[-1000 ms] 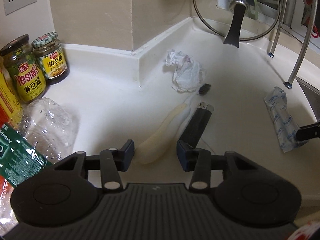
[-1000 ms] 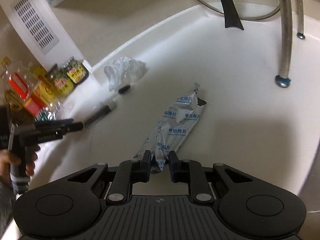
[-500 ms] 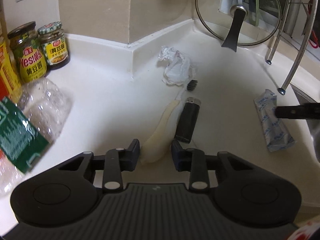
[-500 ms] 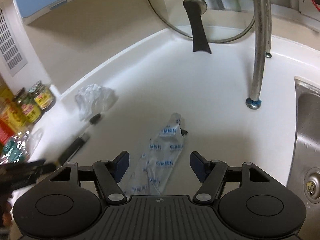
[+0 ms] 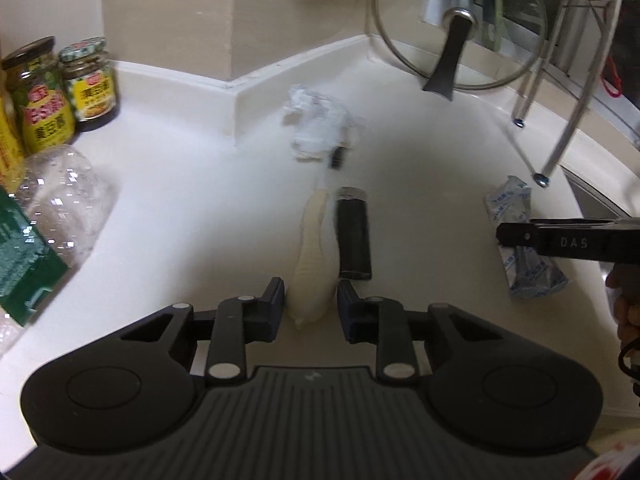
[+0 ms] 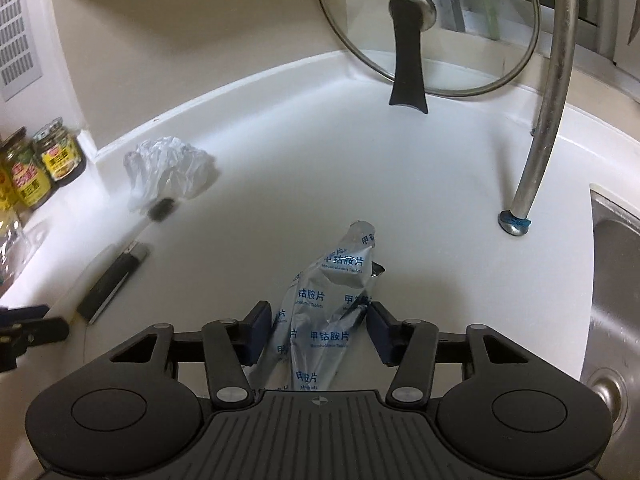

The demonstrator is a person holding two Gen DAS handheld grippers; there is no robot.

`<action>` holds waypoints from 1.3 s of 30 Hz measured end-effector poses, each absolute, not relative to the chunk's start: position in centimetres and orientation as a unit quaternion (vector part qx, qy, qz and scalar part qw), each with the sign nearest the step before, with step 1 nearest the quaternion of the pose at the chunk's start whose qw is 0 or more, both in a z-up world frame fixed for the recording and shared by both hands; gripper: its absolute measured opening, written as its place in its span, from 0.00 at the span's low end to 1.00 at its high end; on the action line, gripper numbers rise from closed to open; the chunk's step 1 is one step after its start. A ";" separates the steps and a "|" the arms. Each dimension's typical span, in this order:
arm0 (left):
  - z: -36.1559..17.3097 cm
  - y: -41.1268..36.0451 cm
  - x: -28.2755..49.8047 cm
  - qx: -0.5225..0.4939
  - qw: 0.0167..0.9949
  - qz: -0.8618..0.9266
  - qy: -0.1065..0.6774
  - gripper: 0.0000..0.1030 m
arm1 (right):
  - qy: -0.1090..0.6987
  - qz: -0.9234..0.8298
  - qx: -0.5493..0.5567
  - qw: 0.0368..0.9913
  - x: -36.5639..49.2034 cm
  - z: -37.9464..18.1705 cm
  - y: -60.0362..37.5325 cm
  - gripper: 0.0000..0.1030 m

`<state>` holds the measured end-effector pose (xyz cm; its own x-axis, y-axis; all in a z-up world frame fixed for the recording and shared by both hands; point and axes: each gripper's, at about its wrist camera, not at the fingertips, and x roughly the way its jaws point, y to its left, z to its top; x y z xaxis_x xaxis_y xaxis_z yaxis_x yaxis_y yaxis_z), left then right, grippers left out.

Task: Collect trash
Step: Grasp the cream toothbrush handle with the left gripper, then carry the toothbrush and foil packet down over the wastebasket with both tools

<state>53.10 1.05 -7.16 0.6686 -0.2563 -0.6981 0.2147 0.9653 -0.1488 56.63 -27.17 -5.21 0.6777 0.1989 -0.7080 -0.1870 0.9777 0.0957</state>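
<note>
A cream-coloured peel (image 5: 310,256) lies on the white counter (image 5: 180,208). Its near end is between the fingers of my left gripper (image 5: 311,306), whose jaws are closing, the pads just beside it. A black lighter (image 5: 352,236) lies right of the peel. In the right wrist view a crumpled silver foil packet (image 6: 320,320) with blue print lies between the fingers of my right gripper (image 6: 320,330), whose jaws are also closing. A crumpled white wrapper (image 5: 316,128) sits by the wall corner, with a small black piece (image 5: 338,156) beside it.
Sauce jars (image 5: 88,84), a clear plastic bottle (image 5: 60,200) and a green carton (image 5: 24,256) crowd the left. A glass lid (image 6: 424,28) leans on the back wall. A metal rack leg (image 6: 532,184) stands at the right, next to the sink (image 6: 616,280).
The left jaws narrowed around the peel's near end. The right gripper let go of the packet's end, opened wide, moved forward over the packet and began narrowing.
</note>
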 end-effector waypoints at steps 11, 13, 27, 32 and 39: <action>-7.1 -0.4 53.9 -0.012 0.909 -0.139 0.392 0.25 | 0.395 0.131 -0.005 0.909 54.5 -5.2 -30.9 0.48; -7.0 -0.2 54.5 -0.018 0.909 -0.135 0.394 0.25 | 0.396 0.131 0.001 0.909 54.3 -5.2 -31.2 0.48; -7.1 -1.0 58.0 0.003 0.914 -0.114 0.389 0.25 | 0.389 0.131 0.006 0.912 53.8 -5.2 -31.5 0.48; -7.1 -1.4 59.1 0.012 0.914 -0.109 0.390 0.21 | 0.386 0.134 0.005 0.913 53.6 -5.2 -31.6 0.48; -7.1 -0.8 58.2 0.016 0.917 -0.100 0.386 0.19 | 0.380 0.148 0.007 0.913 53.3 -5.2 -31.8 0.46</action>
